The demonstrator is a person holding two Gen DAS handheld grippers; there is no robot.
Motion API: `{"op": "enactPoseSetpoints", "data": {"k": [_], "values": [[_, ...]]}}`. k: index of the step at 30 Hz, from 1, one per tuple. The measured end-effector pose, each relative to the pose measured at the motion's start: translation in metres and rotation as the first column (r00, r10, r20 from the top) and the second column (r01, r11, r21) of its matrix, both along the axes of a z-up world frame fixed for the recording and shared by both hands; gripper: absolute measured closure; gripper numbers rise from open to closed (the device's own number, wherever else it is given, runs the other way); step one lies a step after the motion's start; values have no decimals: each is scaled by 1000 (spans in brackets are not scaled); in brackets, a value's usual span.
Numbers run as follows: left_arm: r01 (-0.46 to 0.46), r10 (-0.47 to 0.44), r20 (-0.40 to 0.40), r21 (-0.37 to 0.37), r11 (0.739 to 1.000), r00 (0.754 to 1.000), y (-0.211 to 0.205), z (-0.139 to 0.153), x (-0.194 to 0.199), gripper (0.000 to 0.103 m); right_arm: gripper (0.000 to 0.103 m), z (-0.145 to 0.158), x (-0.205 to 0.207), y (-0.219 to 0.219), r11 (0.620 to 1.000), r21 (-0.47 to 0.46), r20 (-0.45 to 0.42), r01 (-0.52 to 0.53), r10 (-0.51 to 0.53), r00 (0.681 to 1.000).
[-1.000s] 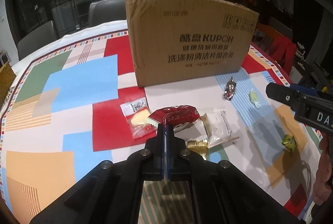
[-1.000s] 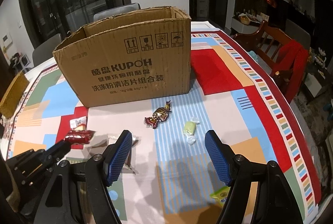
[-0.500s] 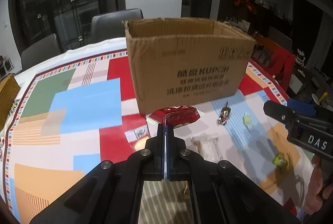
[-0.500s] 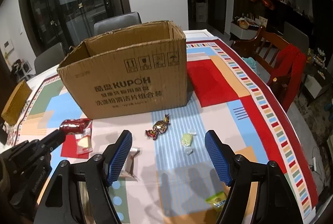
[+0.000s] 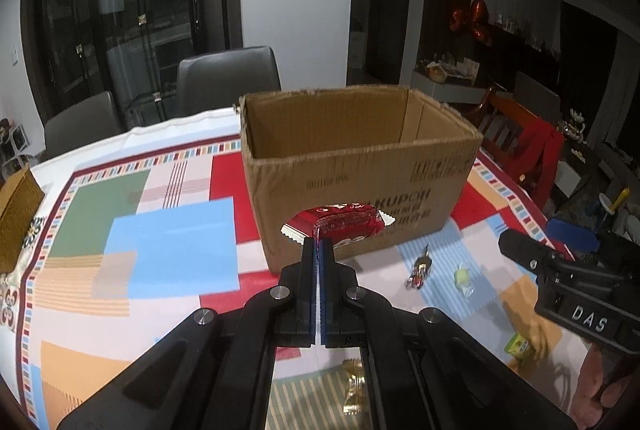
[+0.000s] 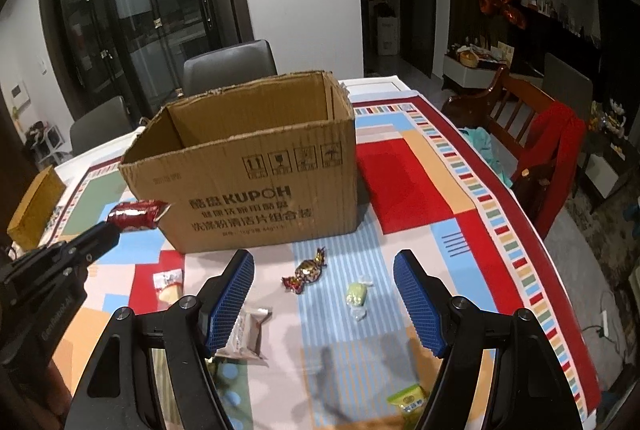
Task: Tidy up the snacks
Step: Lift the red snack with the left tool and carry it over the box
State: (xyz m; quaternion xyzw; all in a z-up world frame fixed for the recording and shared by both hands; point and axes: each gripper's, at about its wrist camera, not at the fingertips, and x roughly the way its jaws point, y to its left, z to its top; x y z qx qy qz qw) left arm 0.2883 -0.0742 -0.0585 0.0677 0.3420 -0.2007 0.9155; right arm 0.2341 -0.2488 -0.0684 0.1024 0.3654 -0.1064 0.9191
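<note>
One red snack packet (image 5: 338, 226) pinched in left claw (image 5: 319, 244) tips.

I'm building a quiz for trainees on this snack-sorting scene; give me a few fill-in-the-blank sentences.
1. The left gripper is shut on a snack in a ____ wrapper.
2. The right gripper holds ____ between its fingers.
3. The cardboard box is ____ at the top.
4. The pale green candy lies on the ____.

Missing: red; nothing; open; tablecloth

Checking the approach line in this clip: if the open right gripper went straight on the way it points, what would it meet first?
Probably the brown-wrapped candy on the tablecloth, lying ahead between the right gripper fingers; the cardboard box stands behind it. Depth is uncertain.
</note>
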Motion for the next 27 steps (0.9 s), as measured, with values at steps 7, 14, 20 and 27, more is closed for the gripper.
{"op": "enactPoseSetpoints", "data": {"k": [7,14,20,27], "values": [[5,-5,39,-17,1000,999,-7,21,12,100,30,11,4,-2,1000,-4,21,0,0,1000],[7,-5,69,-33,999,998,-16,38,31,100,30,21,12,-6,1000,-11,34,6,-5,999],[8,-6,72,-37,999,997,-24,42,48,100,30,27,23,-11,1000,-17,40,10,-10,999],[13,-11,53,-40,999,999,-30,39,70,100,30,30,41,-21,1000,-20,43,18,-17,999]]}}
